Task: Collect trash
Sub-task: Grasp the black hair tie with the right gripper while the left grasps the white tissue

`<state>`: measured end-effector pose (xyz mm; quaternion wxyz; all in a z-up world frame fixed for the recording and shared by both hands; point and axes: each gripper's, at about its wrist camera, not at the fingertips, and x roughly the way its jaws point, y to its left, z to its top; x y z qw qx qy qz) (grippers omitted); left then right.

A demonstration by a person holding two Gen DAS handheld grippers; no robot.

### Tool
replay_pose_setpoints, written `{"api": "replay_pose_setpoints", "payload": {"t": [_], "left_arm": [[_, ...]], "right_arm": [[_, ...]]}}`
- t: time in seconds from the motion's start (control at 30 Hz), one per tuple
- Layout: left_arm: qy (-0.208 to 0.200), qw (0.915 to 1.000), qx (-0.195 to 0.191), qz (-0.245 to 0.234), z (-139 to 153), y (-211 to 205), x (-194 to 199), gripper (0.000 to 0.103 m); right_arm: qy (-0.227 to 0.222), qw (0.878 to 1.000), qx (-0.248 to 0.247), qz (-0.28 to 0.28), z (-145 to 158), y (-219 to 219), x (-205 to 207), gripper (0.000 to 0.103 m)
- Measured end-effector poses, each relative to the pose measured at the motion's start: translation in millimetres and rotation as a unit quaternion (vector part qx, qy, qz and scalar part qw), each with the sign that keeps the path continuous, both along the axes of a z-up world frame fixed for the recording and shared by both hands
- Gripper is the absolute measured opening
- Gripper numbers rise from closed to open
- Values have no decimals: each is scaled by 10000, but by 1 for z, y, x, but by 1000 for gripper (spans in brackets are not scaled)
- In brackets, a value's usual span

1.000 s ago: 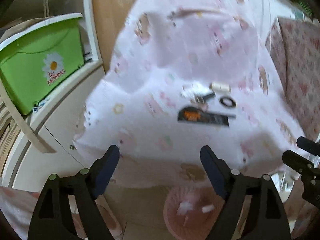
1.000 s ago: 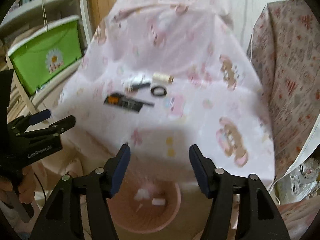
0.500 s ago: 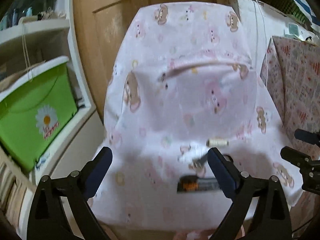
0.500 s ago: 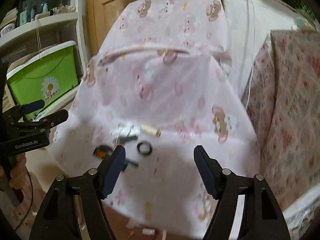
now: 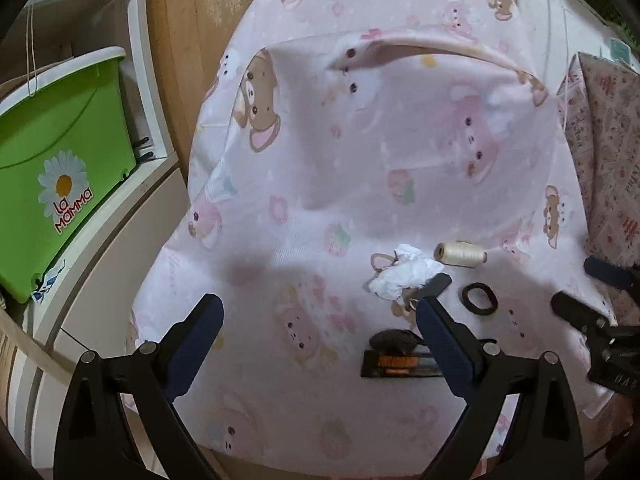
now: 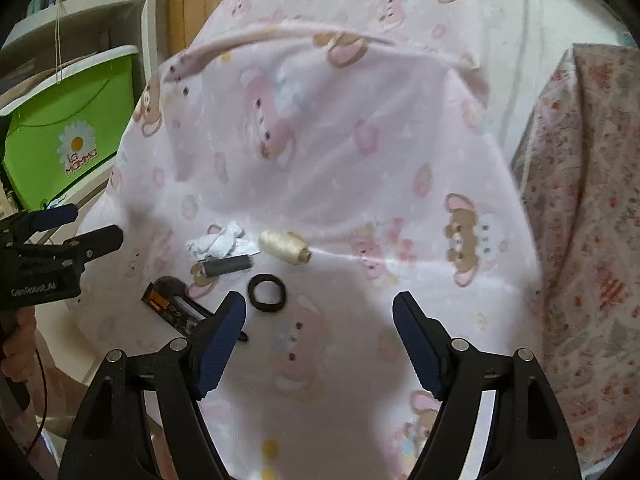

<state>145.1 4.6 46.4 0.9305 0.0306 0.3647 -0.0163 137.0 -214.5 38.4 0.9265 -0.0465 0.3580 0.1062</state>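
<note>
A crumpled white paper (image 5: 404,276) (image 6: 222,242) lies on the pink bear-print cloth (image 5: 360,160) that covers the table. Around it are a cream thread spool (image 5: 460,255) (image 6: 284,247), a black ring (image 5: 480,299) (image 6: 267,293), a dark grey cylinder (image 5: 434,285) (image 6: 226,266) and a black and orange packet (image 5: 396,362) (image 6: 172,304). My left gripper (image 5: 316,308) hovers open, left of the pile and empty. My right gripper (image 6: 320,304) hangs right of the ring, its jaws opening with nothing between them.
A green lidded box (image 5: 60,184) sits on a white shelf at the left. A wooden door (image 5: 188,40) stands behind the table. Floral-print fabric (image 5: 612,160) rises at the right. A hand (image 6: 16,344) holds the left gripper's handle.
Both grippers have come forward over the table top, and the pink bin below its front edge has dropped out of view. Both pairs of jaws stand wider.
</note>
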Motion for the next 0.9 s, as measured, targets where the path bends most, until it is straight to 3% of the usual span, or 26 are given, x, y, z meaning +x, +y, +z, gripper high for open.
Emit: {"api": "replay_pose_setpoints", "payload": {"t": [0.4, 0.7, 0.9], "left_arm": [[71, 9997, -145, 184, -5, 10, 15, 96], [204, 9990, -288, 274, -9, 15, 27, 96], [304, 9984, -397, 278, -11, 15, 32, 96]], "right_arm": [[527, 9985, -148, 100, -37, 37, 41, 78], [674, 9971, -349, 74, -53, 57, 52, 78], [828, 9961, -317, -1, -64, 64, 58, 64]]}}
